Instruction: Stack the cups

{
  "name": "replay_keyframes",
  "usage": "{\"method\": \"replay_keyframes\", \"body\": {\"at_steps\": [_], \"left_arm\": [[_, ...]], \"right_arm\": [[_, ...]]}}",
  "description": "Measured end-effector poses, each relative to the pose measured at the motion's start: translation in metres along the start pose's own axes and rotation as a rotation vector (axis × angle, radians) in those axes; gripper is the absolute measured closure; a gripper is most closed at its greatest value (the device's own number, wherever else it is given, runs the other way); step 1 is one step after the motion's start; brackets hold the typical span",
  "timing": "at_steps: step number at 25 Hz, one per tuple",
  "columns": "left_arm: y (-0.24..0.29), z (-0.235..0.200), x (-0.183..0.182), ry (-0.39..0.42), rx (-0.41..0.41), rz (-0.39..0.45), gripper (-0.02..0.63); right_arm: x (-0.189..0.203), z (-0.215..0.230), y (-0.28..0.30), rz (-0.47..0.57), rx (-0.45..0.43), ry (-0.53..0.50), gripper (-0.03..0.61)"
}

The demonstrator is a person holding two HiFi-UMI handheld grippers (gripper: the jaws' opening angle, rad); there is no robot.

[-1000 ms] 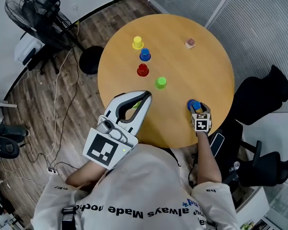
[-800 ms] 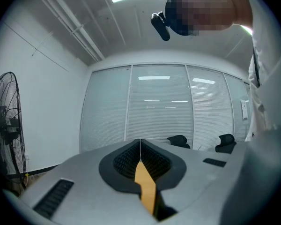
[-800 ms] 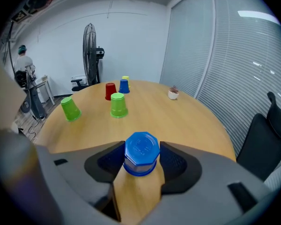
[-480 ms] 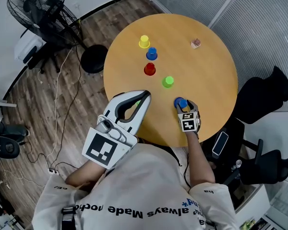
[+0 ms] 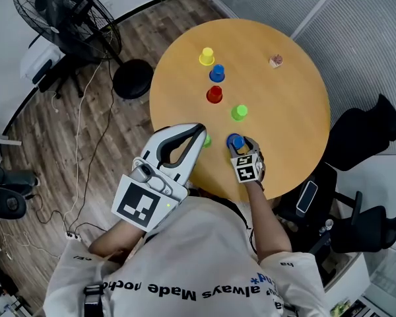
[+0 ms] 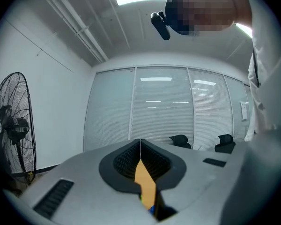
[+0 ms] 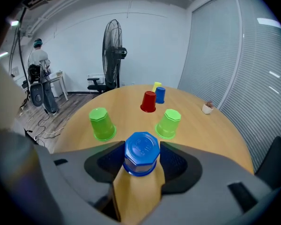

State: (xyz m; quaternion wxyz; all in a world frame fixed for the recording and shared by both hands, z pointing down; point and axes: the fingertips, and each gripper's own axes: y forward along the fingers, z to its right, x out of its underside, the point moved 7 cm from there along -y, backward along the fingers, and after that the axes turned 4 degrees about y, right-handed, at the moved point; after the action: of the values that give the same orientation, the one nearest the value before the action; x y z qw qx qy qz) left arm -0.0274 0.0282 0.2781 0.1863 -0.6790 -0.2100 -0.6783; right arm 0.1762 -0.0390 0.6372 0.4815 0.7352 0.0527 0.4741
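the left gripper [image 6: 140, 143] was clenched tight over the table's [image 5: 297, 124] 7 o'clock edge. the right gripper [image 5: 236, 144] grasped an upturned blue cup [image 7: 142, 153] near 6. beyond stood a near green cup [image 5: 206, 139], a middle green cup [image 5: 239, 112], then a red cup [image 5: 214, 94], a far blue cup [image 5: 217, 73] and a yellow cup [image 5: 206, 56] toward 11.

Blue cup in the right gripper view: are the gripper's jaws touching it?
Touching. In the right gripper view both pads of the right gripper press the sides of the blue cup, no gap.

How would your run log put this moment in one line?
right gripper: shut on blue cup, cup upside down | left gripper: shut, empty
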Motion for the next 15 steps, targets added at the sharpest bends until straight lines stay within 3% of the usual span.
{"method": "replay_keyframes", "body": {"at_steps": [15], "left_arm": [[-0.03,-0.024,0.005,-0.008,-0.022,0.0,0.589]], "right_arm": [[-0.013,-0.049,0.02,-0.027,-0.035,-0.068,0.331]]}}
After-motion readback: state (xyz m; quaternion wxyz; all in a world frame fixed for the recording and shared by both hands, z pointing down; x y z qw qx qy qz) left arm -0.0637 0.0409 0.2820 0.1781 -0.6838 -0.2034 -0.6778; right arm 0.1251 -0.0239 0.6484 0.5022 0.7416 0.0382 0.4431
